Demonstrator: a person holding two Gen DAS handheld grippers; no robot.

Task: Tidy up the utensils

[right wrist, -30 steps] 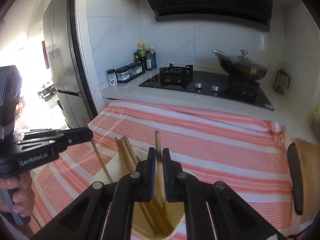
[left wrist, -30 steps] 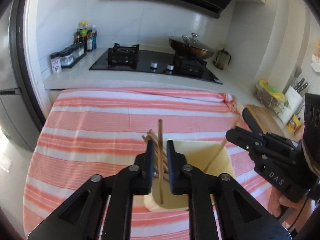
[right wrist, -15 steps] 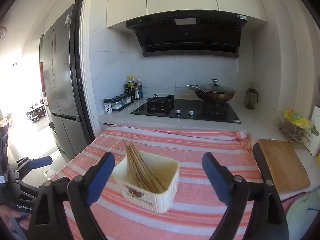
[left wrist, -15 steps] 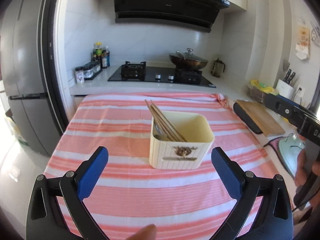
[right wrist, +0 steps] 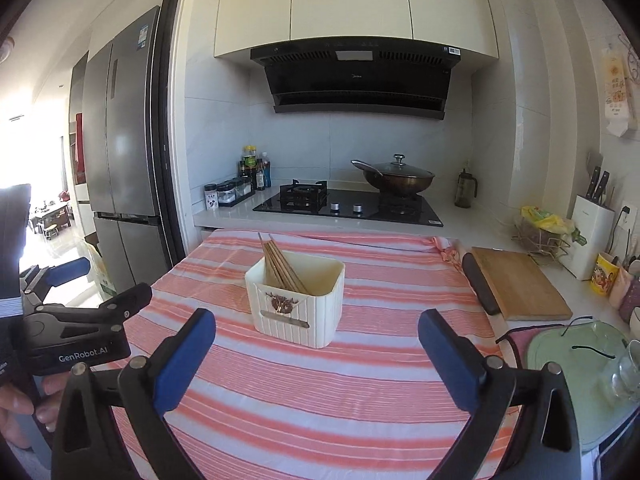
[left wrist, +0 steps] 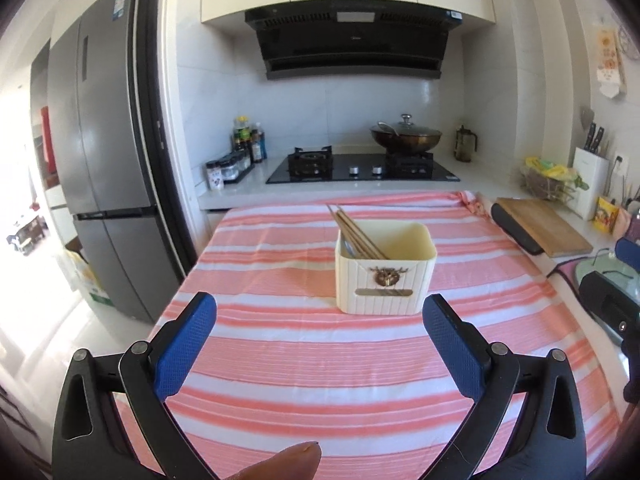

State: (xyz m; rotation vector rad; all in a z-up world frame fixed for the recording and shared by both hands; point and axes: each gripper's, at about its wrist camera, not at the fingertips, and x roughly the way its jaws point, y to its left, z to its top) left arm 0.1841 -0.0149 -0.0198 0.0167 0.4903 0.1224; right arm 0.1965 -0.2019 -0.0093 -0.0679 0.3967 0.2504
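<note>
Both my hand-held grippers, left (left wrist: 320,344) and right (right wrist: 316,354), are spread wide with nothing in them; right's jaws are just finishing opening. Chopsticks (left wrist: 356,232) lean together in the cream holder (left wrist: 386,276) mid-bench (left wrist: 280,360), so looks sorted.

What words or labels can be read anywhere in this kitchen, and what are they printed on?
"GenRobot.AI": white letters on the left gripper body, seen from the right wrist.
Range hood logo: too small to read.
Fridge sticker, spice jar labels, wall hanging: blurred, unreadable.
</note>
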